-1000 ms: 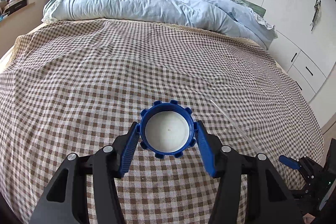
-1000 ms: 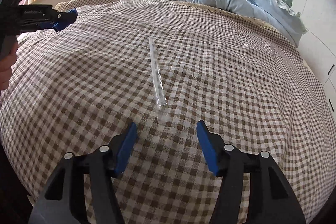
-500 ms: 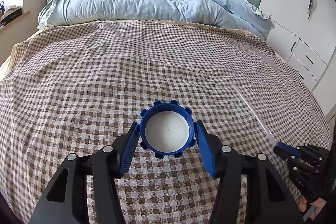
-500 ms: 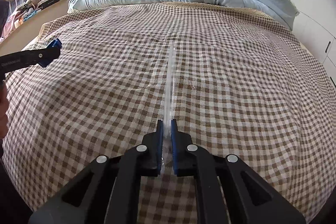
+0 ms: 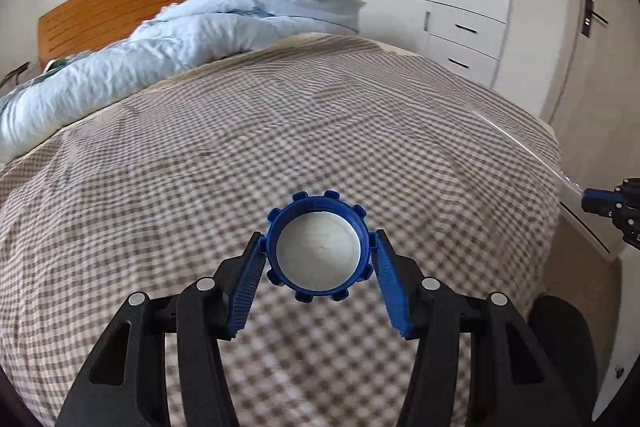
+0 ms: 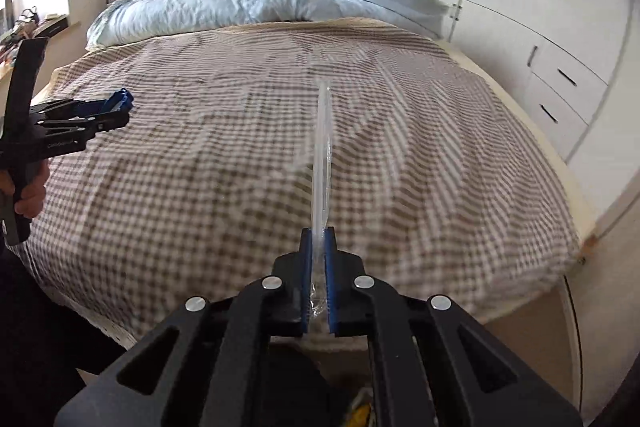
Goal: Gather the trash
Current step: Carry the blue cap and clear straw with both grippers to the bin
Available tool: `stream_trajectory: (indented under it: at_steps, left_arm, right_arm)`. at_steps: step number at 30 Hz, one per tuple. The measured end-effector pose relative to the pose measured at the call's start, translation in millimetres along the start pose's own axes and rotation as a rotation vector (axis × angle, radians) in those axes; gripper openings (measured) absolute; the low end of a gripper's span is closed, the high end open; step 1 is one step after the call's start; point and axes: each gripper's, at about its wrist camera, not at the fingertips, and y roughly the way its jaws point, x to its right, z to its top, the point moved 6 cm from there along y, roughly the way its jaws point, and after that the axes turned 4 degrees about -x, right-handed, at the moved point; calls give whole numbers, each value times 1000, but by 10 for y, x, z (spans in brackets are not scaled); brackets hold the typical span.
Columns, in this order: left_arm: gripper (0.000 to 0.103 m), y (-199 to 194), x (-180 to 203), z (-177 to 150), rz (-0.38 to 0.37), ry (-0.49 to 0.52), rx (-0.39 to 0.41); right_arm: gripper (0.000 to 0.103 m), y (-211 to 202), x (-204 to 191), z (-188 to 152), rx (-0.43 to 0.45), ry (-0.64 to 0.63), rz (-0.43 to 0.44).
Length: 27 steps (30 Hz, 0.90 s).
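left claw (image 5: 318, 253) clamps blue cap (image 5: 317, 254); right claw (image 6: 319, 231) pinched on clear wrapper (image 6: 322, 151), prob. plastic, above bed (image 6: 200, 167).

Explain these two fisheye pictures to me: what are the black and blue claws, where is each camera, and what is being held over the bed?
There is no robot: a person holds a two-finger claw in each hand, with a camera on each looking along the fingers. In the left view, the left gripper clamps a blue bottle cap, its white inside facing the camera. In the right view, the right gripper is shut on a clear plastic straw wrapper that sticks forward over the checked bedspread. A pale blue duvet lies by the headboard.
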Motion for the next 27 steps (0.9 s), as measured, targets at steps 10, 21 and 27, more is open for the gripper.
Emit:
stream_trajectory:
  at_steps: [10, 21, 27]
  left_arm:
    - [52, 185, 2023, -13, -259, 228, -65]
    - [52, 439, 2997, -164, -332, 281, -172]
    - [52, 620, 3468, -251, -399, 302, -224]
  right_arm:
    - [6, -17, 1157, -2125, -383, 331, -93]
    - [6, 465, 988, -3167, -640, 379, 51]
    - [6, 180, 1232, -3723, -791, 436, -27]
